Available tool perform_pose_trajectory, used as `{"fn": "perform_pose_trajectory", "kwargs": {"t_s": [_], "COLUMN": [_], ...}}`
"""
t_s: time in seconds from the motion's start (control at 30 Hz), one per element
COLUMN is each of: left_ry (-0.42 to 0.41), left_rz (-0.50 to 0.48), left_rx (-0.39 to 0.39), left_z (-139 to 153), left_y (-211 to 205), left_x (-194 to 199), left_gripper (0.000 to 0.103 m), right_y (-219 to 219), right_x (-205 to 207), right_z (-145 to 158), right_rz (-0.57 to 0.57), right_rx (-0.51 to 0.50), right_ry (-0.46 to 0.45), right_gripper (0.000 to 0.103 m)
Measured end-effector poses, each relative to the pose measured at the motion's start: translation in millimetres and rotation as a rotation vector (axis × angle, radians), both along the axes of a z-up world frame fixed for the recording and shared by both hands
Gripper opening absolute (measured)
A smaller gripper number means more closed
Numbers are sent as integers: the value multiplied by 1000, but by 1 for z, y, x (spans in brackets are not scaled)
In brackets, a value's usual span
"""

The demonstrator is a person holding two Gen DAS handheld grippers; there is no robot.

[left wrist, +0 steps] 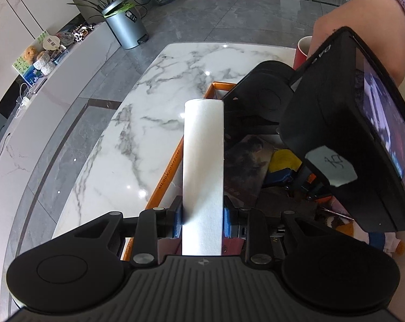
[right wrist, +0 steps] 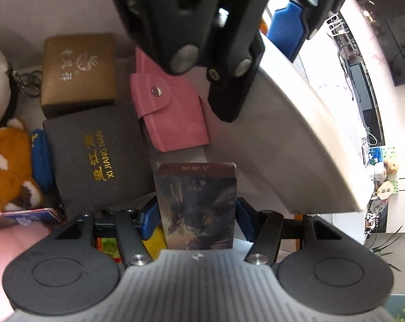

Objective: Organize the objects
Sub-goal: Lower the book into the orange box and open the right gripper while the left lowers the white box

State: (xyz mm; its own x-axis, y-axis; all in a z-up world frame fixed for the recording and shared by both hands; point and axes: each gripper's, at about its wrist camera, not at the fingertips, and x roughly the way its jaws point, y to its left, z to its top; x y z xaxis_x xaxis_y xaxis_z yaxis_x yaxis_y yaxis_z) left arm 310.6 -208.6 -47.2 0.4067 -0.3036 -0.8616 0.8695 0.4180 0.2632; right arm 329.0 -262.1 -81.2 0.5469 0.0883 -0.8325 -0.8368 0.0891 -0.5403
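My left gripper (left wrist: 202, 220) is shut on a thick white board (left wrist: 203, 161), which points away over the left rim of an orange-edged box (left wrist: 170, 171). From the right wrist the board (right wrist: 296, 134) is a broad white slab with the left gripper's blue fingers (right wrist: 285, 26) on it. My right gripper (right wrist: 197, 220) is shut on a small box with a dark fantasy picture (right wrist: 197, 204), held low inside the orange-edged box. That picture box (left wrist: 245, 166) also shows in the left wrist view, just right of the board.
The box holds a pink snap pouch (right wrist: 170, 107), a brown gift box (right wrist: 77, 72), a dark grey box with gold lettering (right wrist: 95, 155) and a fox plush (right wrist: 9, 166). A red cup (left wrist: 303, 52) stands on the marble table (left wrist: 148, 107).
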Motion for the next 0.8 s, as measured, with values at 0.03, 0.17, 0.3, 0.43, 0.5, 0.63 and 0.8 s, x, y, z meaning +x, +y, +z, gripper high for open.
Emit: {"fn": "perform_pose_trajectory", "kwargs": {"t_s": [0.03,0.17,0.3,0.43,0.5,0.63,0.8], "left_ry": [1,4,3,-8,-24,-72,-138], "left_rz": [1,5,1,-19,-35,-88,-158], "left_rx": [1,1,1,0,10,65,140], "left_z": [0,0,3,6,6,-4,-24], "left_y": [0,-1,0,0,-2,-8,-19], "left_x": [-1,-2,-9,-22,-30,-50,-69], "left_gripper": [33,33,33,33,33,33,33], "right_y": [-1,-3,-9,-18,-23,-37,-54], "right_x": [0,-2,-11,-26,-37,-59,-80], "right_z": [2,8,18,33,42,61,77], "right_rz": [-4,-21,-25,-47,-60,-96,-188], "right_rx": [8,17,26,51,66,113,185], "right_ry": [-3,-9,-15,-14,-3,33,76], "right_gripper": [60,60,60,60,60,60,60]}}
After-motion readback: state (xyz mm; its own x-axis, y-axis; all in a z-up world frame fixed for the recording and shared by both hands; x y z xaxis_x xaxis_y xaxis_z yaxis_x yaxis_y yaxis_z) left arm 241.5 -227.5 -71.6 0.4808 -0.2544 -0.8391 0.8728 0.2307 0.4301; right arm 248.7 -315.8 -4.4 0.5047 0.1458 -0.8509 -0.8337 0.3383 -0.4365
